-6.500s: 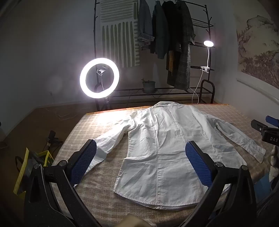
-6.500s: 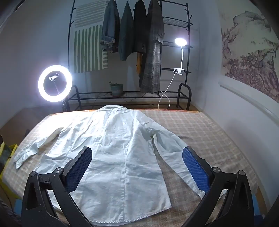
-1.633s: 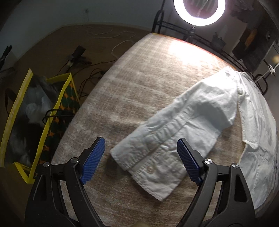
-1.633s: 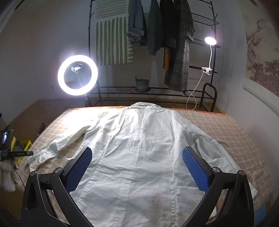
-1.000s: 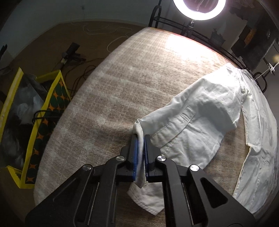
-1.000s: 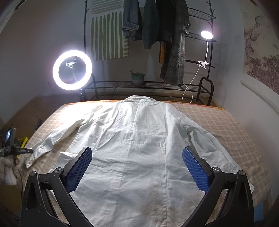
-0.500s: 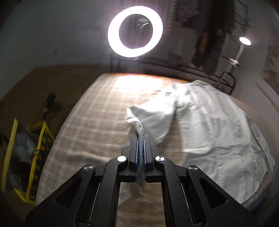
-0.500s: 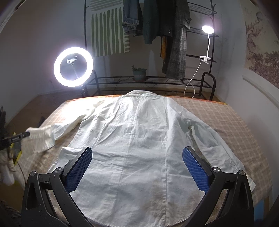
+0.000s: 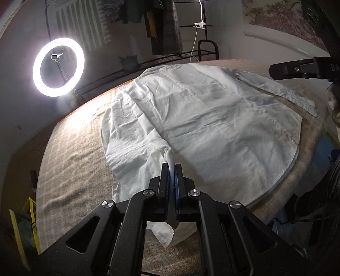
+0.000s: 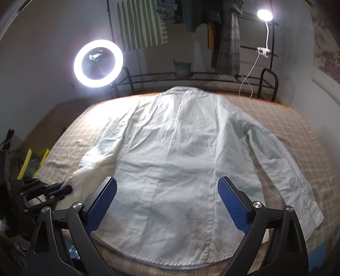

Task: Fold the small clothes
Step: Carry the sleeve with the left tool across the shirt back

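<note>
A white long-sleeved shirt [image 10: 170, 152] lies back up on the checked bed cover, collar at the far end; it also shows in the left wrist view [image 9: 223, 127]. My left gripper [image 9: 171, 167] is shut on the cuff of the shirt's left sleeve [image 9: 136, 148] and holds it lifted, drawn in beside the shirt's body. In the right wrist view the left gripper [image 10: 65, 187] shows at the left edge with the sleeve [image 10: 93, 157]. My right gripper [image 10: 167, 195] is open and empty above the shirt's hem. The right sleeve [image 10: 282, 165] lies spread out flat.
A lit ring light [image 10: 98, 63] stands beyond the bed's far left corner. A clothes rack [image 10: 225, 36] with hanging garments and a clip lamp [image 10: 264, 14] stand behind the bed. A yellow-edged bag [image 10: 31, 161] lies on the floor at the left.
My left gripper closed on the left sleeve's cuff, lifted it and carried it inward toward the shirt's body. My right gripper stayed open over the hem.
</note>
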Demonstrator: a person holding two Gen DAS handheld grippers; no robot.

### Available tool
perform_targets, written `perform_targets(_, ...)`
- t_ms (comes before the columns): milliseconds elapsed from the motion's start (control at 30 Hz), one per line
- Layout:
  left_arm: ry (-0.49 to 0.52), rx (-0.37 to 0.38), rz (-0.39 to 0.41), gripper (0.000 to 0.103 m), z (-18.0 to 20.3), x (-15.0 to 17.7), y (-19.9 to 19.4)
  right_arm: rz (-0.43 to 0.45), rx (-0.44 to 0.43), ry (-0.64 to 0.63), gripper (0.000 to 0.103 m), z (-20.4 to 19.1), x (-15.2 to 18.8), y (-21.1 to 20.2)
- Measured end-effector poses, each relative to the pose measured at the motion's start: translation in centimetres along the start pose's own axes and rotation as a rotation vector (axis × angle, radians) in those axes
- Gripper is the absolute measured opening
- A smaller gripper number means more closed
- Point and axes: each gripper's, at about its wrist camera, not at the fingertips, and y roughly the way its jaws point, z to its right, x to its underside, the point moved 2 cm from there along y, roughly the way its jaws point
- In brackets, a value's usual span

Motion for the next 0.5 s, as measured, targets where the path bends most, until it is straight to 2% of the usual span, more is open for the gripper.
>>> perform_targets(100,0.001,-0.004,-0.002,0.002,0.0,0.2,-0.2,-0.029,-0.053,-0.006,0.091,-0.5,0.0,0.6)
perform_targets(167,0.01,0.01,-0.008,0.009,0.8,0.9,-0.3,-0.045,-0.08,-0.031,0.091,-1.3,-0.1,1.2)
perform_targets(233,0.023,0.041,-0.017,0.041,1.5,1.7,-0.9,-0.061,-0.088,-0.072,0.091,-2.3,-0.1,2.2)
perform_targets(300,0.019,0.07,-0.005,0.053,1.8,2.2,-1.9,-0.08,-0.099,-0.11,0.09,-3.3,-0.1,3.3)
perform_targets(400,-0.047,0.117,0.008,0.053,1.1,3.0,-3.7,-0.111,-0.118,-0.166,0.085,-4.6,0.1,4.6)
perform_targets(500,-0.164,0.075,0.004,0.053,-1.7,3.3,-4.1,-0.176,-0.18,-0.195,0.084,-5.9,0.8,6.4)
